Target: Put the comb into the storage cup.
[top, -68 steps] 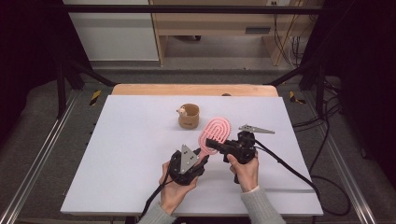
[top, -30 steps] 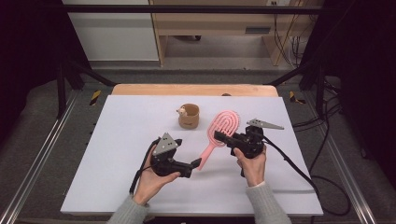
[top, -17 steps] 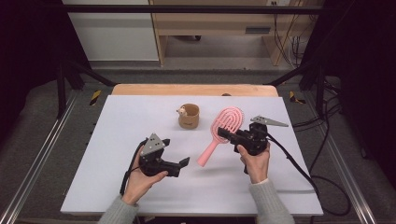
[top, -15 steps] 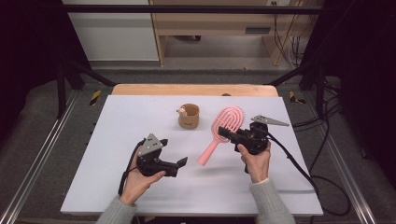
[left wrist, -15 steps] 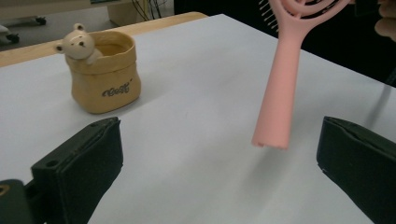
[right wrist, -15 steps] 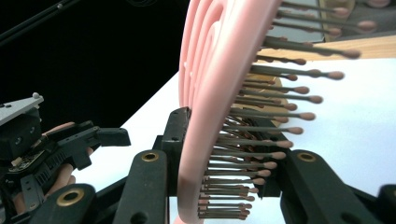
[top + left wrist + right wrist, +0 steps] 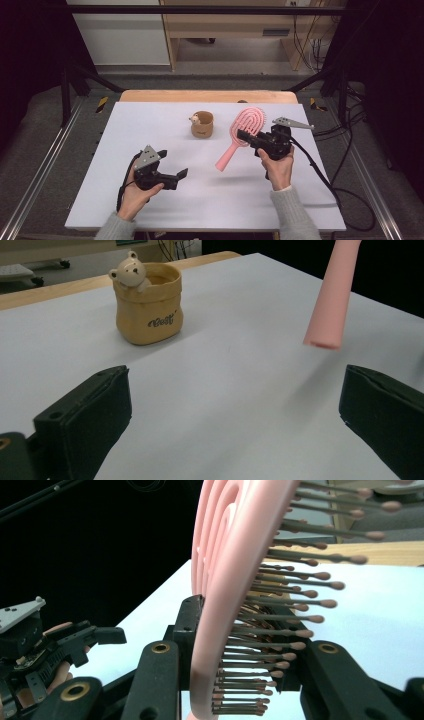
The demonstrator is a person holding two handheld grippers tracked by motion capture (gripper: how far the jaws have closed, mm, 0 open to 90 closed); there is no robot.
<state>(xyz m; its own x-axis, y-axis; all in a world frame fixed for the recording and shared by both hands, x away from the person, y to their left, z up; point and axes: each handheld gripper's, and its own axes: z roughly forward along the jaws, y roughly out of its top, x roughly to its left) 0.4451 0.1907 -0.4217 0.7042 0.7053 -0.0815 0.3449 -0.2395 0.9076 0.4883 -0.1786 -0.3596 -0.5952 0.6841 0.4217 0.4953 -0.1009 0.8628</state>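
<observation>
Right now the pink hairbrush [image 7: 241, 136] hangs above the right half of the table [image 7: 150, 115], its head clamped in the closed fingers of the right gripper [image 7: 248, 137] and its handle slanting down toward the near left. Just left of it stands a tan bear cup [image 7: 202, 124]. The left gripper [image 7: 181, 173], fingers open and empty, hovers near the table's left front.

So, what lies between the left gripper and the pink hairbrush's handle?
Nothing: in the high view, bare white table separates the left gripper from the pink hairbrush handle.
</observation>
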